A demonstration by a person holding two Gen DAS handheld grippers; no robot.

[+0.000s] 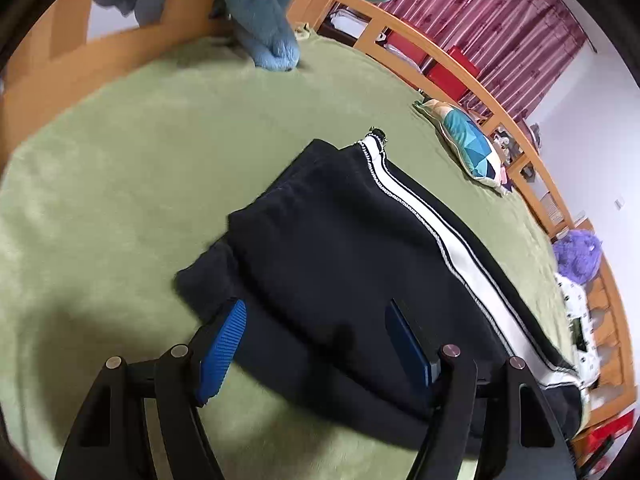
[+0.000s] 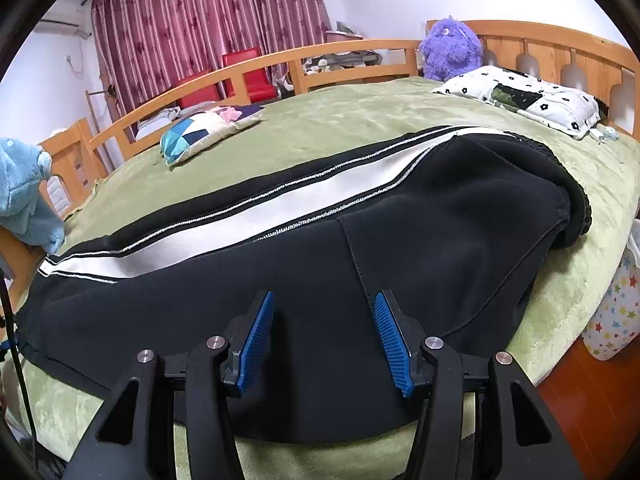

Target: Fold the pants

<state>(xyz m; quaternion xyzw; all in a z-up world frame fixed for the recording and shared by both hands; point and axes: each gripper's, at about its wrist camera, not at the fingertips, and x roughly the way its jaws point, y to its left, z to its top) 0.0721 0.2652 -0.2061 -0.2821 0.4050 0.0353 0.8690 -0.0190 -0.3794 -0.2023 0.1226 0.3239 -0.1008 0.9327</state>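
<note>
The pants (image 1: pixel 344 248), black with a white side stripe edged in speckled piping, are laid flat on the green blanket (image 1: pixel 120 184) of a wooden-framed bed (image 1: pixel 400 28). In the left wrist view they are seen doubled over, one black layer lying upon another, with the stripe running along the far edge toward the cuff.

The left gripper (image 1: pixel 316 316) is held just above the near part of the pants. Its fingers (image 1: pixel 228 336) are spread wide, with black cloth seen between them but not pinched by the blue pads. The left-hand pad is placed at the cloth's edge, over the border of pants and blanket.

The right gripper (image 2: pixel 324 316) is held over the near edge of the pants (image 2: pixel 440 232) in its own view. Its fingers (image 2: pixel 256 340) are set at a middling width, and no fold is seen caught between the ribbed blue pads; whether their tips touch the cloth cannot be told. A stitched seam is seen running just beside the right-hand pad. The ribbed waistband is seen at the right end of the garment.

A patchwork cushion (image 2: pixel 208 128) is placed on the blanket beyond the pants, well apart from them. A white patterned pillow (image 2: pixel 532 96) is laid near the headboard, with a purple plush toy (image 2: pixel 450 50) just beside it. A blue plush toy (image 1: pixel 272 20) is seen at the foot end, and red curtains (image 2: pixel 208 20) are hung behind the bed.
</note>
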